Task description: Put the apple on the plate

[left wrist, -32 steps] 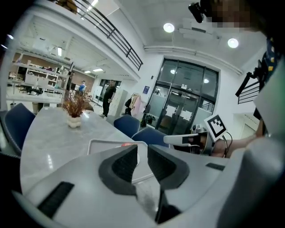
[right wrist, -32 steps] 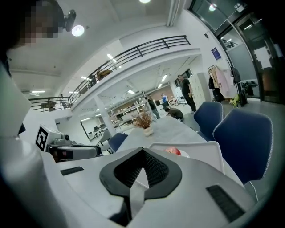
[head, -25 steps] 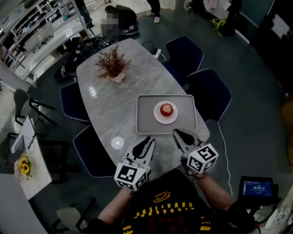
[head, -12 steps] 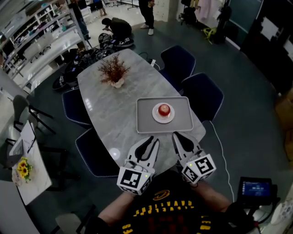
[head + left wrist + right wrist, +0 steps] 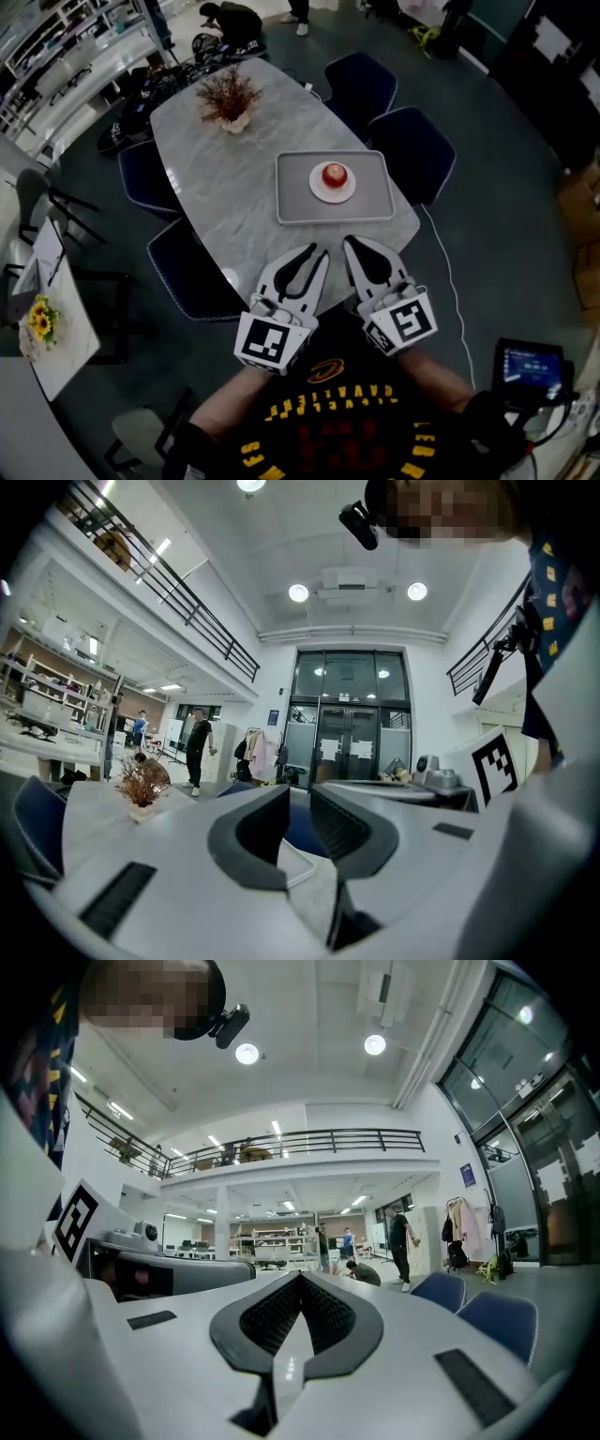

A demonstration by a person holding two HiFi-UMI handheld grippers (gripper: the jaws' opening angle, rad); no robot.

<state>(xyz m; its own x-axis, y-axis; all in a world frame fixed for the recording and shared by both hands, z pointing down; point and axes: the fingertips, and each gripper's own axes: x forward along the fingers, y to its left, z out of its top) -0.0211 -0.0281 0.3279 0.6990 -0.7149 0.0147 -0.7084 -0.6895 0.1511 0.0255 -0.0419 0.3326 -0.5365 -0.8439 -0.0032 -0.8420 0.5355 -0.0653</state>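
A red apple (image 5: 335,174) rests on a small white plate (image 5: 320,188), which stands on a grey tray (image 5: 292,202) at the near end of the marble table (image 5: 225,187). Both grippers hover over the table's near edge, well short of the tray. My left gripper (image 5: 317,253) (image 5: 300,797) has its jaws a narrow gap apart, with nothing between them. On the right gripper (image 5: 351,243) (image 5: 300,1277) the jaws meet at the tips and hold nothing. Neither gripper view shows the apple.
A dried plant in a pot (image 5: 228,101) stands at the table's far end. Blue chairs (image 5: 415,152) (image 5: 361,82) (image 5: 186,277) ring the table. A side table with yellow flowers (image 5: 40,323) is at left, a screen (image 5: 530,368) on the floor at right.
Both grippers have drawn back toward the person, away from the tray. The apple has stayed on the plate. The head view has shifted.
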